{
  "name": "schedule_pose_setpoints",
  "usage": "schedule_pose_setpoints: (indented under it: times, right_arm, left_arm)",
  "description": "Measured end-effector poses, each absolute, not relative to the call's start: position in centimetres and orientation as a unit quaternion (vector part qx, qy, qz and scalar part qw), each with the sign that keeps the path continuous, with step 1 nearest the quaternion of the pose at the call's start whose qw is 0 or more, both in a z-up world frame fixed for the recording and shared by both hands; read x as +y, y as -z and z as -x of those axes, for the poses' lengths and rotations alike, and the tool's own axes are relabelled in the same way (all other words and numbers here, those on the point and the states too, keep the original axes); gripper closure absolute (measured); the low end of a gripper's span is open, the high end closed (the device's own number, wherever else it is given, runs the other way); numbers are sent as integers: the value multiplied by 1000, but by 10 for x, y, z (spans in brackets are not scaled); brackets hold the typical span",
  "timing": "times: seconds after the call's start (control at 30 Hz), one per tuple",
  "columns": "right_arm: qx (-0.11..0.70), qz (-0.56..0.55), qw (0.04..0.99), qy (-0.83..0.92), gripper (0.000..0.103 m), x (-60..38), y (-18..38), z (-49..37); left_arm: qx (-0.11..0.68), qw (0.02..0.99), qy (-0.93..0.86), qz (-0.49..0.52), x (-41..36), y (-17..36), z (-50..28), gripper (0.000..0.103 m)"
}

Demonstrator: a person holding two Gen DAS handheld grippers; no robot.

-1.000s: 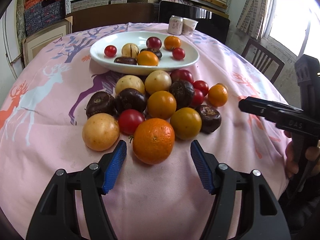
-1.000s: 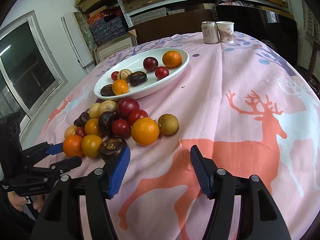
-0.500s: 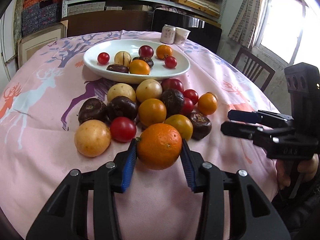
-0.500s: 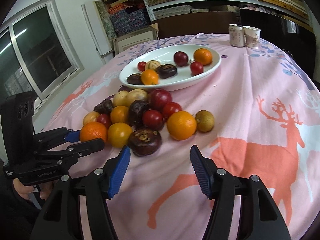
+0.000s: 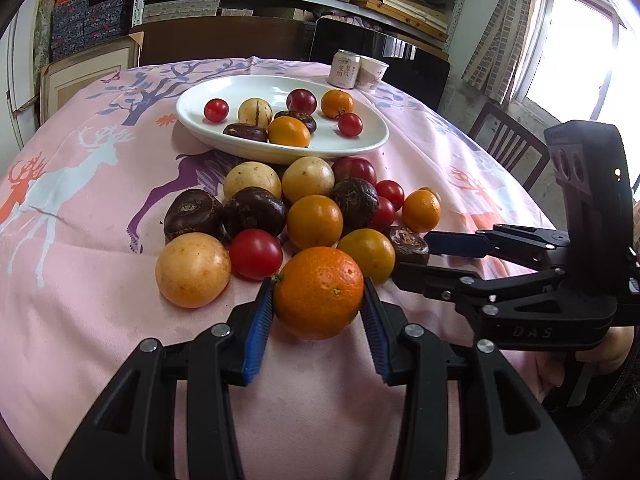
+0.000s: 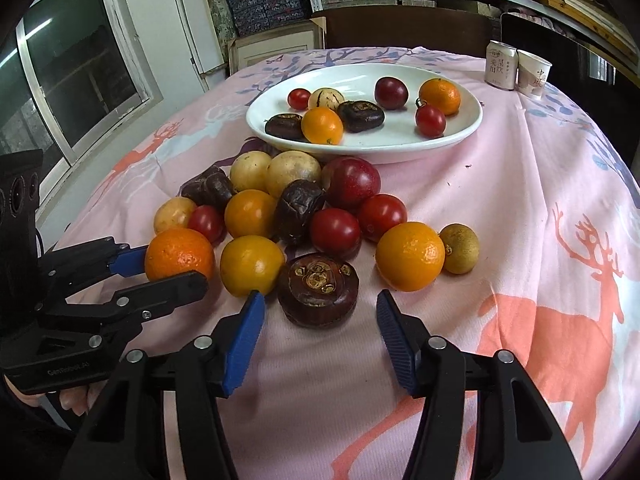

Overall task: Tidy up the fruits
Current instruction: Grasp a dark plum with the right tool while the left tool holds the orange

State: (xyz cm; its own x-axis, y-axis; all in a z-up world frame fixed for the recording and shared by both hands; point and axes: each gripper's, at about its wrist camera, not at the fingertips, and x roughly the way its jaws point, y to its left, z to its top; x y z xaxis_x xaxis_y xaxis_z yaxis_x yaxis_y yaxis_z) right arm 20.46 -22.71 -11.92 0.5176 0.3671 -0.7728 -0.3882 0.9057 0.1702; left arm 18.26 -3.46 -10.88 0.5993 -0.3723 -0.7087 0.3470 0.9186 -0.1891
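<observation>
- Eight fruits lie in the plate, upper centre.
- Left gripper fingers pinch the orange, lower centre, stem end leftward.
- Right gripper fingers are closing, not touching the dark chestnut, flat on the counter, top toward the camera.

The left gripper points down at a slant over the near edge of the table, its two blue pads pressed against the sides of an orange. The right gripper also tilts downward at the near edge, to the right of the left one; its jaws are closing, with a dark brown fruit just ahead of the fingertips and neither pad touching it. A hand grips the right gripper's handle from below.
</observation>
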Motion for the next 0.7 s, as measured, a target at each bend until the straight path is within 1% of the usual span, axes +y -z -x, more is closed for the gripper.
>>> schedule_pose_setpoints:
  times: [0.03, 0.1, 0.7]
  right_arm:
    - [442, 15, 870, -217, 55, -226, 120, -205]
    - [442, 25, 870, -219, 59, -223, 120, -205]
    - [444, 12, 870, -217, 59, -224, 121, -213]
  left_arm:
    - [400, 894, 201, 16, -34, 109, -183, 61]
    - [400, 894, 202, 17, -34, 109, -183, 61]
    - [405, 892, 202, 16, -35, 111, -182, 61]
